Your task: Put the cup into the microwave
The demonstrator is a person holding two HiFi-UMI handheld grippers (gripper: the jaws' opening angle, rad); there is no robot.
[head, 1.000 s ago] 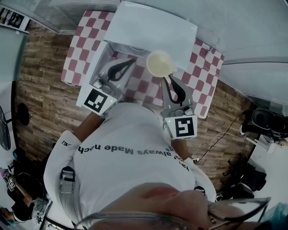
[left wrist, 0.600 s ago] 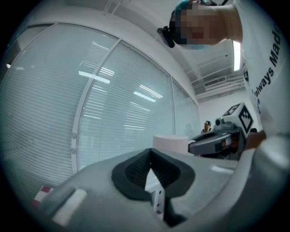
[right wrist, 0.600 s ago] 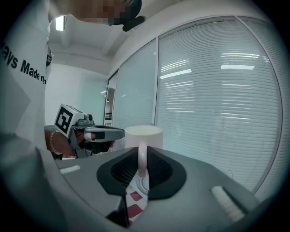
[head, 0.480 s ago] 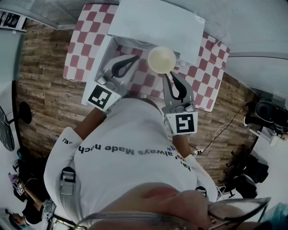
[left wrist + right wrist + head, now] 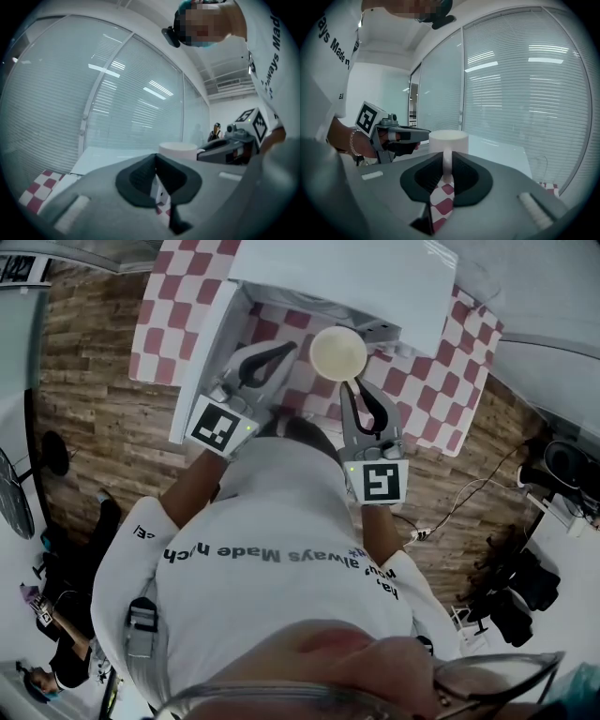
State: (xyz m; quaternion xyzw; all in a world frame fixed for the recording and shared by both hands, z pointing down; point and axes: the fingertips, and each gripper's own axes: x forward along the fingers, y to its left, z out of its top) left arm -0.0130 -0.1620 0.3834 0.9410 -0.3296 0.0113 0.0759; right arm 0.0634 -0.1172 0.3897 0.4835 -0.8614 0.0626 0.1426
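Wood floor [image 5: 84, 381]: head view only, down the left and at the lower right of the frame; neither gripper view reaches it.
Microwave [image 5: 347, 273]: seen whole in the head view only. White, top centre, standing on a red-and-white checked cloth [image 5: 155, 334]; white door [image 5: 202, 362] swung out at its left.
Blinds [image 5: 117, 93]: gripper views only, behind glass panels. The left gripper view also catches a distant person [image 5: 216, 132] at its right.
Bracelet [image 5: 351, 143]: right gripper view only, on a wrist at the left of the frame.
Writing: shirt [image 5: 272, 549] reads "always Made", upside down in the head view; each gripper view shows only part of it. Marker cubes [image 5: 220, 426] carry black square codes, no words.
Left gripper [image 5: 286, 350]: jaws together with nothing between them, only a sliver of checked cloth showing below the tips. Sits just left of the cup [image 5: 338, 352].
Cup: pale, round, mouth up, held above the cloth just in front of the microwave, not inside it.
Right gripper [image 5: 351, 383]: jaws clamped on the cup's handle [image 5: 446, 164]; the cup body stands upright beyond the tips.
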